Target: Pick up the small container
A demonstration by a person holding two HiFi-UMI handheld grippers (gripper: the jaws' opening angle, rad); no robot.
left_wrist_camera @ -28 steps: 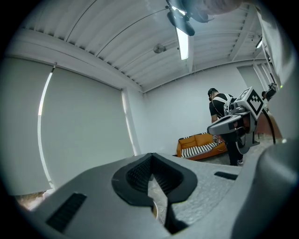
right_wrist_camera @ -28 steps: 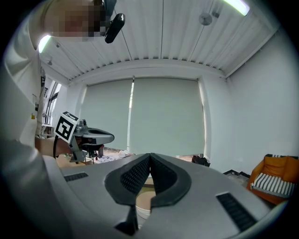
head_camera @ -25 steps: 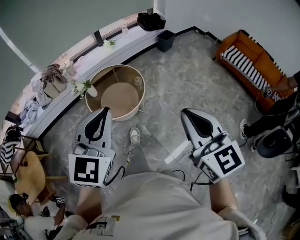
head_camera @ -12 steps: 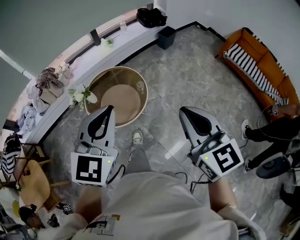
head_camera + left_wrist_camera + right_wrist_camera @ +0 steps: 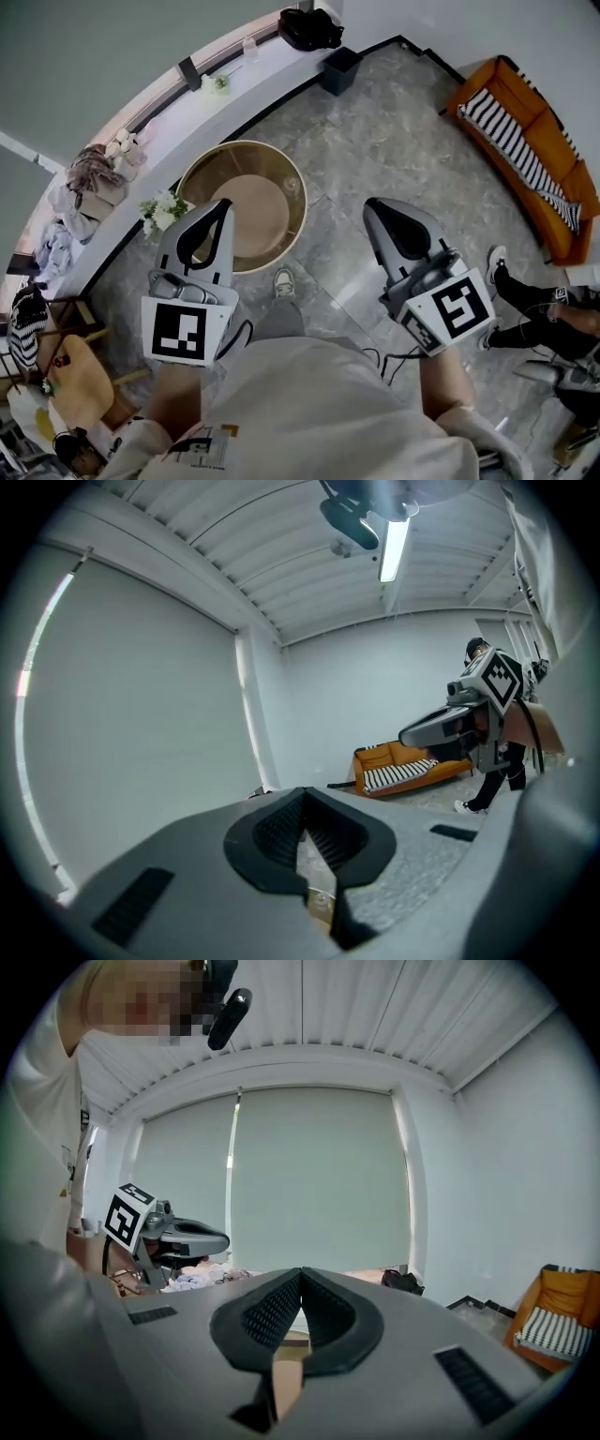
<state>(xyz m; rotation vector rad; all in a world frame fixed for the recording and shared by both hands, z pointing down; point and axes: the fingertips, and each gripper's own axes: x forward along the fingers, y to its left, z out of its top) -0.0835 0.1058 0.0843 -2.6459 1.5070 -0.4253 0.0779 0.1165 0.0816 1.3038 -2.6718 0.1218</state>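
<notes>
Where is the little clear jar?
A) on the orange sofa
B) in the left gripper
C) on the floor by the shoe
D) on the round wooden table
D: the jar stands on the round table, near its right rim.

You are not seeing any word, number or brand that can be read. You are carrying a black-and-white square pattern on the left marker cube (image 5: 178, 330), at the back of the left gripper (image 5: 221, 206), and another on the right marker cube (image 5: 459, 314), behind the right gripper (image 5: 368, 208). Both are showing coded blocks, not letters. A small shirt print (image 5: 208, 446) is peeking out at the bottom edge, too small to make out.
</notes>
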